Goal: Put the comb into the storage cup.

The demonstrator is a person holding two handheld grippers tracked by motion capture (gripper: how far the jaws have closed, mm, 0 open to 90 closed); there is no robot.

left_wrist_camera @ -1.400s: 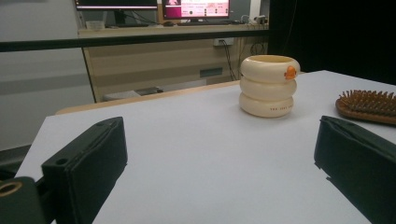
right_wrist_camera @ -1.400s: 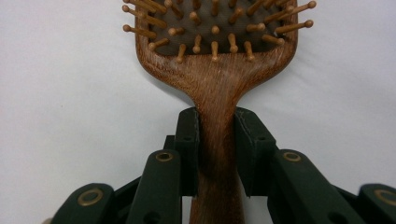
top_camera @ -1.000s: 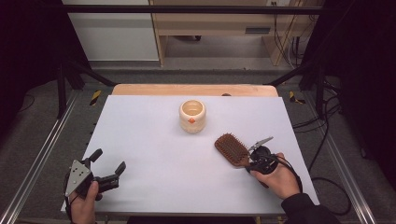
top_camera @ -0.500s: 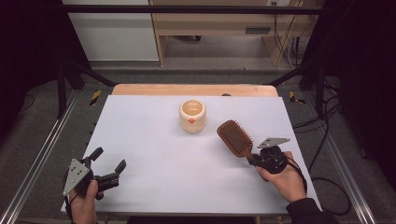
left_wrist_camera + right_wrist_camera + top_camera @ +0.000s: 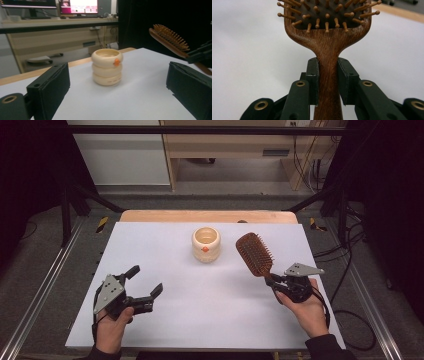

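- Right gripper [image 5: 278,284] clenched on the handle of the brown wooden paddle hairbrush [image 5: 254,253]; in the right gripper view both black jaws press flat on the narrow neck of the handle [image 5: 328,82], just below where the head widens (probably the firmest spot to hold).
- Hairbrush is lifted off the white table [image 5: 210,320], head tilted up and away toward the far side, right of centre; wooden pin bristles with rounded tips, dark pad, visible wood grain.
- Cream ribbed ceramic cup [image 5: 206,244] with stacked-ring shape and small orange dot stands upright at far centre, just left of the brush head, not touching it.
- Cup looks smooth and glossy, open top, seems empty from above.
- Left gripper [image 5: 144,287] released, jaws spread wide, holding nothing, resting low at near left; it faces the cup [image 5: 106,66], likely waiting its turn.
- Table surface matte, plain, wooden edge at far side.
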